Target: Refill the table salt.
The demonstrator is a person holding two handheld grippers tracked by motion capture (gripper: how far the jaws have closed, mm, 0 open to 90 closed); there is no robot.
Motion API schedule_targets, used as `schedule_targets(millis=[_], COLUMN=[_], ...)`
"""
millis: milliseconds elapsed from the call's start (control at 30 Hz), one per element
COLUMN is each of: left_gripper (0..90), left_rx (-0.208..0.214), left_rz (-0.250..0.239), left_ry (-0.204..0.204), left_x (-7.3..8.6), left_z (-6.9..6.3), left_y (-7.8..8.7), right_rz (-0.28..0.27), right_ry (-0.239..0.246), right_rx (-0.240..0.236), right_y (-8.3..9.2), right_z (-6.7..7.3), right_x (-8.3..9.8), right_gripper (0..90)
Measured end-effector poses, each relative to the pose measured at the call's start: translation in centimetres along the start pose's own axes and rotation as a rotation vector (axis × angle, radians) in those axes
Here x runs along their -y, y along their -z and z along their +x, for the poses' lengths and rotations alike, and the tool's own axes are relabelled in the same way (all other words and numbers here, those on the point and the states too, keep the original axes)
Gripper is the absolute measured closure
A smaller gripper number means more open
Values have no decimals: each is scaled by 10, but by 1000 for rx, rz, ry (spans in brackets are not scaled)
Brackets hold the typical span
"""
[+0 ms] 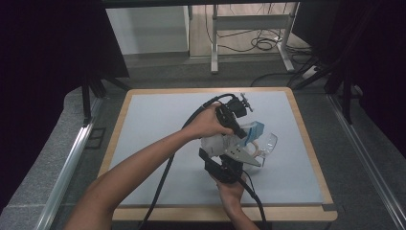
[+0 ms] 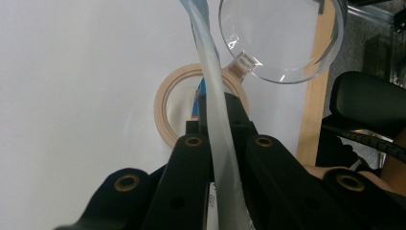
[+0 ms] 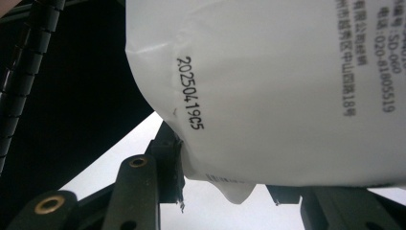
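- Near the middle of the counter, both hands meet over a white plastic pouch with a blue end.
- From the left gripper view, the left tongs are closed on a thin edge of the pouch, which runs up between the jaws.
- From the right gripper view, the right tongs stand at the pouch's lower edge; the left jaw touches it, but I cannot tell whether they pinch it.
- A clear plastic cup lies on its side just beyond the pouch, its mouth facing the camera, and nothing is visible in it.
- A roll of tan tape lies flat on the counter, touching the cup's base.
- The pouch carries a printed date code; its contents are hidden.
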State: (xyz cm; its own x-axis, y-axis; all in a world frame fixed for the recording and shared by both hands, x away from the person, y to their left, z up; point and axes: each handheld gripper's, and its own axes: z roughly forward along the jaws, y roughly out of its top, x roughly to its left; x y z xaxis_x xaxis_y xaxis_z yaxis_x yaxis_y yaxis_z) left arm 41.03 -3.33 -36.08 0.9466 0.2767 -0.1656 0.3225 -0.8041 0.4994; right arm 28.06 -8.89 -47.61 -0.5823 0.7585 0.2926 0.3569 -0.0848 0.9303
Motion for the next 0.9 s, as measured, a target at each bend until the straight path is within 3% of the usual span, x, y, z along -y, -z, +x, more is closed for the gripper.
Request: schedule_targets(millis=[900], left_gripper=[899], left_rx=[4], left_rz=[2], left_ry=[0], left_x=[1], left_z=[1], left_y=[-2], right_rz=[6], right_ry=[-6], right_rx=[2], right_y=[-1], right_z=[-1], right_x=[1], right_gripper=[562])
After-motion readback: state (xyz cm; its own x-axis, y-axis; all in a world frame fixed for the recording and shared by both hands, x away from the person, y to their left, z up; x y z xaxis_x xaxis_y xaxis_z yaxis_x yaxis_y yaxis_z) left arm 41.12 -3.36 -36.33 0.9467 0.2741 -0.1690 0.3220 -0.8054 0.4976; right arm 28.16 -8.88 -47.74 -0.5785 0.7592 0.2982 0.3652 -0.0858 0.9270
